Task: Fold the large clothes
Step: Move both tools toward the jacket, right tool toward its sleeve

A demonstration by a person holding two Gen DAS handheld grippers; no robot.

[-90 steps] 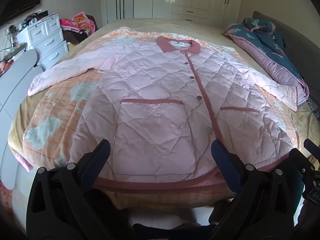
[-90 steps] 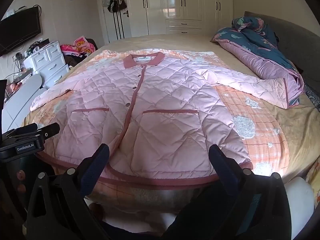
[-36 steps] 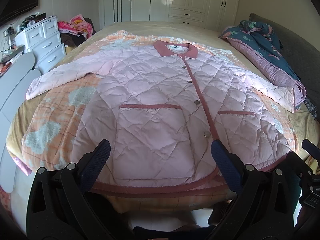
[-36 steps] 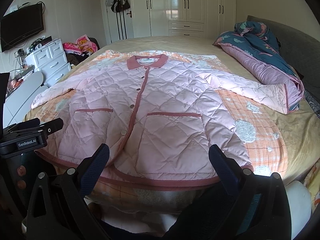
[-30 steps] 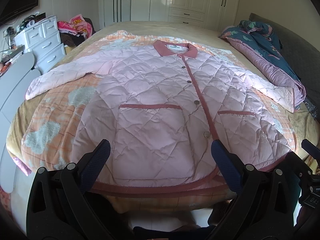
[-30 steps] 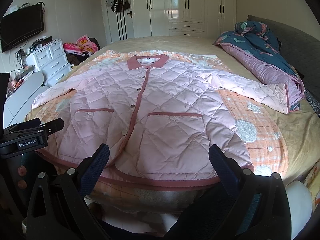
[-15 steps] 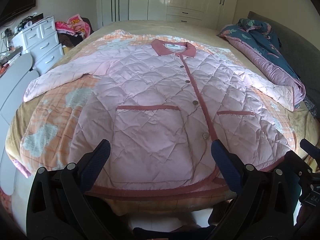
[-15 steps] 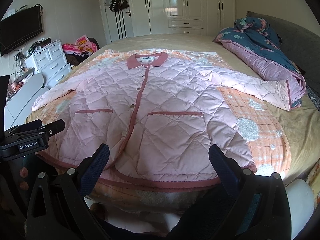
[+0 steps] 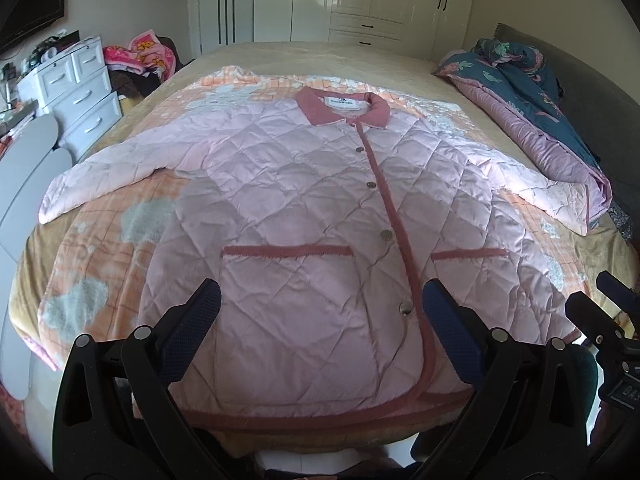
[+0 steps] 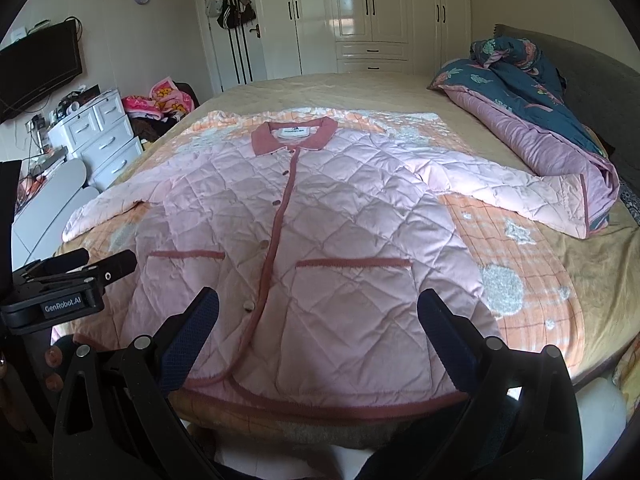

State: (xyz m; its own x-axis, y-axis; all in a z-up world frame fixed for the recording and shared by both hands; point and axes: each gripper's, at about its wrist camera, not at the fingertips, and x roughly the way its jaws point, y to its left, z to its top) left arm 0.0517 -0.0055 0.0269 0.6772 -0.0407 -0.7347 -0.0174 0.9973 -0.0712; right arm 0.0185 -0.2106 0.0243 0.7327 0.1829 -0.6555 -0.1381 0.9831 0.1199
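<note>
A large pink quilted jacket (image 9: 304,208) with a dark pink collar, placket and pocket trims lies flat and buttoned on the bed, both sleeves spread out. It also shows in the right wrist view (image 10: 328,216). My left gripper (image 9: 320,312) is open and empty, above the hem over the jacket's left pocket. My right gripper (image 10: 316,316) is open and empty, above the hem over the right pocket. The right sleeve cuff (image 10: 576,208) rests against a rolled quilt.
The jacket lies on an orange checked blanket (image 9: 100,256) on a wide bed. A rolled blue and purple quilt (image 10: 532,108) lies at the right edge. White drawers (image 9: 76,92) stand left of the bed. White wardrobes (image 10: 360,16) line the far wall.
Both grippers have risen and moved slightly forward over the jacket's hem. The jacket has not moved. Both stay open.
</note>
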